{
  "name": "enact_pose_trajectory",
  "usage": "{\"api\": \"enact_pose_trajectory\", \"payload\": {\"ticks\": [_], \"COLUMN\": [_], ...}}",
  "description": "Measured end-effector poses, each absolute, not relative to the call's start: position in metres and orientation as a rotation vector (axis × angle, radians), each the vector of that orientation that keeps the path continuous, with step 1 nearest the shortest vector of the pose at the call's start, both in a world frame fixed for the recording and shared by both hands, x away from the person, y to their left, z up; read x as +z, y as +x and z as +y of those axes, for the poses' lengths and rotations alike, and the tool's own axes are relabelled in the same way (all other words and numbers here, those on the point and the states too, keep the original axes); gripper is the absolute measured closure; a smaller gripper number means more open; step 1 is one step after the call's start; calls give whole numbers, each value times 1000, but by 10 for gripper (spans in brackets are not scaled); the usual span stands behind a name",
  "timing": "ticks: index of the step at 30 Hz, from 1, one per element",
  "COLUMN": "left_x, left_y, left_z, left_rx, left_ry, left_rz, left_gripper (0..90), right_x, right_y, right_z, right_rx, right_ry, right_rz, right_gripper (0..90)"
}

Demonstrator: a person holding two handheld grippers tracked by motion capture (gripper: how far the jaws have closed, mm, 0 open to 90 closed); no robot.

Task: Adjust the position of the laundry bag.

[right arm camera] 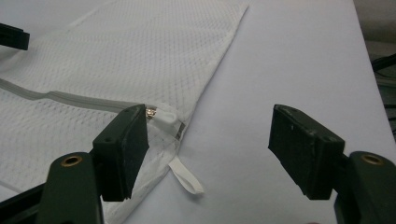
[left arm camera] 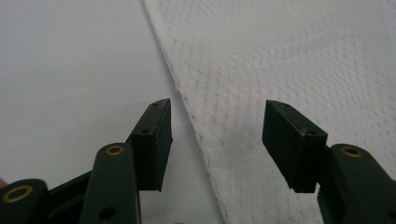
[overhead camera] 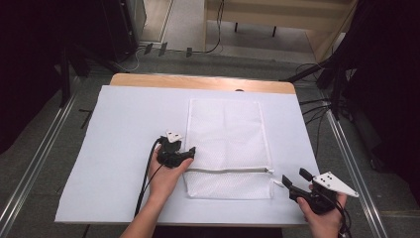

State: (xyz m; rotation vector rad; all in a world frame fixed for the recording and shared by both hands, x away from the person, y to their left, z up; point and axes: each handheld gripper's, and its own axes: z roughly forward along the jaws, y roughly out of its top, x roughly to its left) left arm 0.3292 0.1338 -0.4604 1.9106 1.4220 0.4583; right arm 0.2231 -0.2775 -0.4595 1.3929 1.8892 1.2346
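From above, a flat white mesh laundry bag with a grey zipper lies on the white sheet covering the wooden desk, a little right of the sheet's middle. The zipper runs across the bag near its near end. The left gripper sits at the bag's left edge, just above the zipper line, its jaws part open. The right gripper hovers off the bag's near right corner, jaws apart, with nothing between them.

Along the left gripper, the jaws stand moderately apart and straddle the bag's left edge: one over bare sheet, the other over mesh. Neither pad presses on the fabric.

Along the right gripper, the jaws gape fairly wide. The bag's zipper pull lies right beside the left-hand jaw at the bag's corner, and a small white fabric loop trails from that corner onto the sheet. Nothing is gripped.
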Motion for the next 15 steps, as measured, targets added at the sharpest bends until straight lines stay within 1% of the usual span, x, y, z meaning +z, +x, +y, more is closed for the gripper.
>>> {"api": "enact_pose_trajectory", "payload": {"ticks": [2,5,6,9,11,12,13,14,15], "left_x": [-462,-464,-465,-466,-467,-467,-467,-467,-467], "left_y": [330,330,330,330,330,329,328,327,327], "left_z": [128,122,119,117,116,115,113,112,112], "left_rx": [462,451,463,498,513,530,558,573,572], "left_ry": [1924,1953,1972,1986,1989,2007,2020,2031,2034], "left_rz": [1425,1408,1407,1416,1416,1411,1400,1393,1382], "left_gripper": [449,495,495,551,564,600,600,642,642], "right_x": [-460,-460,-460,-461,-462,-462,-462,-463,-463], "right_y": [223,224,224,224,224,225,225,225,225], "right_z": [-277,-276,-276,-276,-276,-276,-276,-275,-275], "right_rx": [1232,1237,1237,1236,1234,1232,1232,1234,1234], "right_ry": [1391,1387,1387,1401,1402,1401,1401,1401,1401], "right_rz": [1890,1893,1893,1898,1897,1901,1901,1901,1901], "right_gripper": [293,294,294,296,296,297,297,297,297]}}
